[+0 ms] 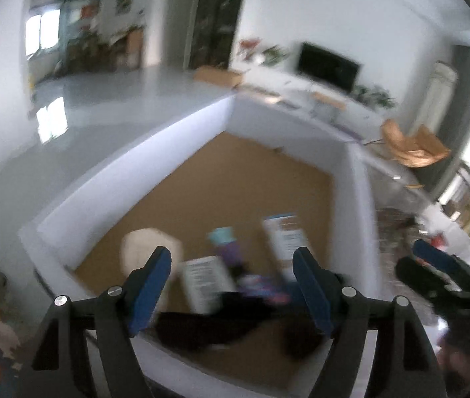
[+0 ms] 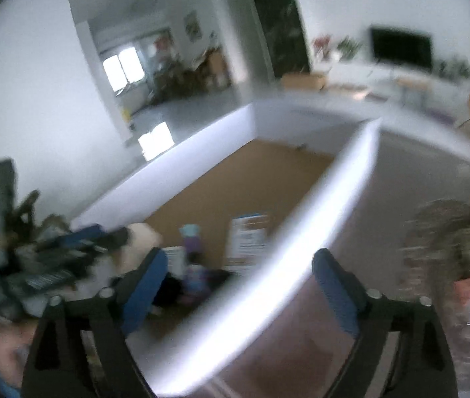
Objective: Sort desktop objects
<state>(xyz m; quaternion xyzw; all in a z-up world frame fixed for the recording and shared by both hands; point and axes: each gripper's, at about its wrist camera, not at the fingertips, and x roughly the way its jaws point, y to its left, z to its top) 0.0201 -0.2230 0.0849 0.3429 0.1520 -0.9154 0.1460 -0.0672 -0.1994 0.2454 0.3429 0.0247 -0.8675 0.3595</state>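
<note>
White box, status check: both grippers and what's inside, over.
Left gripper open, empty. Right gripper open, empty, straddling the white box wall. Inside: two booklets, a purple bottle, a black item. All blurred.

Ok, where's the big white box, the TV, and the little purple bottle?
white box [image 1: 128,165], left wrist view, on its far left wall.
TV [image 2: 401,49], right wrist view, middle of the dark screen.
purple bottle [image 1: 226,248], left wrist view, on its body.

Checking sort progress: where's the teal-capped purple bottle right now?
Lying on the brown floor of the white-walled box, in both wrist views: the bottle sits between a cream round object on its left and a white printed carton on its right.
</note>
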